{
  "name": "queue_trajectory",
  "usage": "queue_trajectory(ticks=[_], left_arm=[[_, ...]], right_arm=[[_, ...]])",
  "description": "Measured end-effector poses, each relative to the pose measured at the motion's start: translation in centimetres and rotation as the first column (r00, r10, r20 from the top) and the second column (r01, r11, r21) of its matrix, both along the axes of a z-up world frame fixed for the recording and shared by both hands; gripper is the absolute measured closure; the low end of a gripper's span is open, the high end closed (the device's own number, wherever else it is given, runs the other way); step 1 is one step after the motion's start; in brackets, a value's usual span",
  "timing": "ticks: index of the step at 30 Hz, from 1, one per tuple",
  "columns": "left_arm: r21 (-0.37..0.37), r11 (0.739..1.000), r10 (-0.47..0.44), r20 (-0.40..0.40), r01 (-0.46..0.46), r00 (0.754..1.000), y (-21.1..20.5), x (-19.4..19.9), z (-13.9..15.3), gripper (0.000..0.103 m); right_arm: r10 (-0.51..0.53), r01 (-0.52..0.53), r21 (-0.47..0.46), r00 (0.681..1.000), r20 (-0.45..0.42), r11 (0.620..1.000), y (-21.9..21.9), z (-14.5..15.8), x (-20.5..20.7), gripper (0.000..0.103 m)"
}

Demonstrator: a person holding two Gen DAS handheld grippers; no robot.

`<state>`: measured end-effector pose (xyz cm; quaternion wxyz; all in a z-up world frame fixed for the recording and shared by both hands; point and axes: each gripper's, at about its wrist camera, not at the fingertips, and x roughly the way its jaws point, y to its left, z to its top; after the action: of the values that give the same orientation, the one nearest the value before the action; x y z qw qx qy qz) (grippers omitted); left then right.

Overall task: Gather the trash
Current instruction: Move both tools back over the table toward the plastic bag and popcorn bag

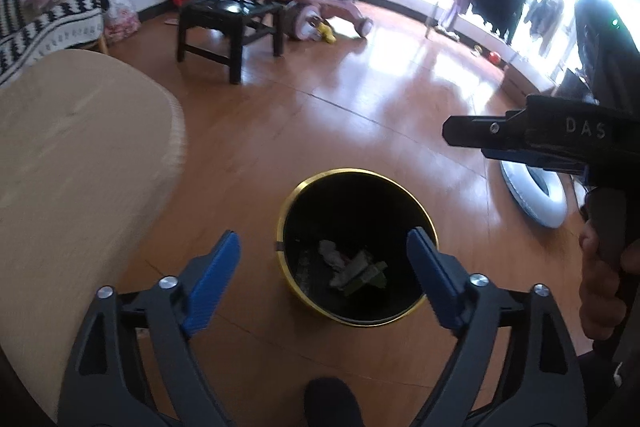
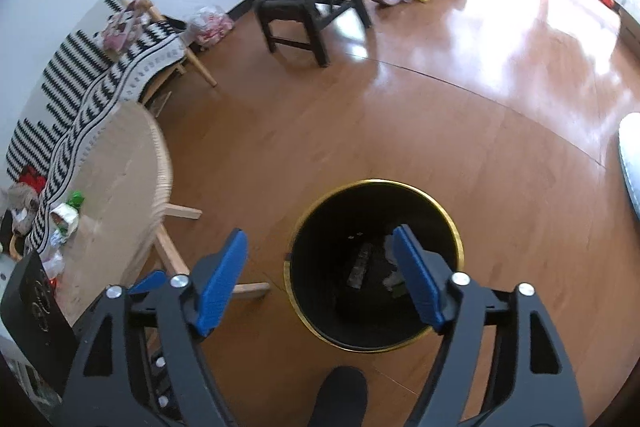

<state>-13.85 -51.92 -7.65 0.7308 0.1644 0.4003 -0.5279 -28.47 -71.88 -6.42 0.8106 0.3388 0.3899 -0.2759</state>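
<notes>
Looking down from the left wrist, the left gripper hangs over the black bin with the gold rim, its blue pads spread wide and nothing between them. Crumpled trash lies on the bin's bottom. Only this view shows the right gripper's body from the side, marked "DAS", with a hand on its handle, and a white inflatable ring on the floor.

From the right wrist, the right gripper also stands wide apart and empty above the same bin. Only here do more wrappers show, lying on the round wooden table left of the bin, beside a black box whose print is unreadable.
</notes>
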Motion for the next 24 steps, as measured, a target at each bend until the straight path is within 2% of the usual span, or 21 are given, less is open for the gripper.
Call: queue_trajectory(ticks=[5, 11, 17, 20, 24], left_arm=[[-0.041, 0.996, 0.085, 0.031, -0.084, 0.996, 4.8, 2.6, 3.1, 0.012], [-0.067, 0.973, 0.226, 0.078, -0.221, 0.971, 12.8, 6.5, 6.6, 0.012], [-0.083, 0.925, 0.379, 0.116, -0.371, 0.918, 22.4, 9.8, 8.8, 0.012], [-0.083, 0.892, 0.452, 0.133, -0.445, 0.882, 27.2, 11.1, 9.3, 0.011], [-0.080, 0.833, 0.554, 0.140, -0.548, 0.821, 34.0, 12.7, 9.2, 0.011]], right_arm=[[0.094, -0.093, -0.026, 0.995, 0.030, 0.995, 3.9, 2.1, 4.5, 0.023], [0.254, -0.251, -0.055, 0.966, 0.055, 0.966, 10.5, 4.6, 11.7, 0.023], [0.399, -0.394, -0.067, 0.915, 0.069, 0.917, 18.1, 5.9, 18.6, 0.023], [0.465, -0.461, -0.070, 0.882, 0.075, 0.885, 22.1, 6.4, 21.9, 0.022], [0.550, -0.546, -0.071, 0.832, 0.075, 0.835, 27.7, 6.6, 25.9, 0.022]])
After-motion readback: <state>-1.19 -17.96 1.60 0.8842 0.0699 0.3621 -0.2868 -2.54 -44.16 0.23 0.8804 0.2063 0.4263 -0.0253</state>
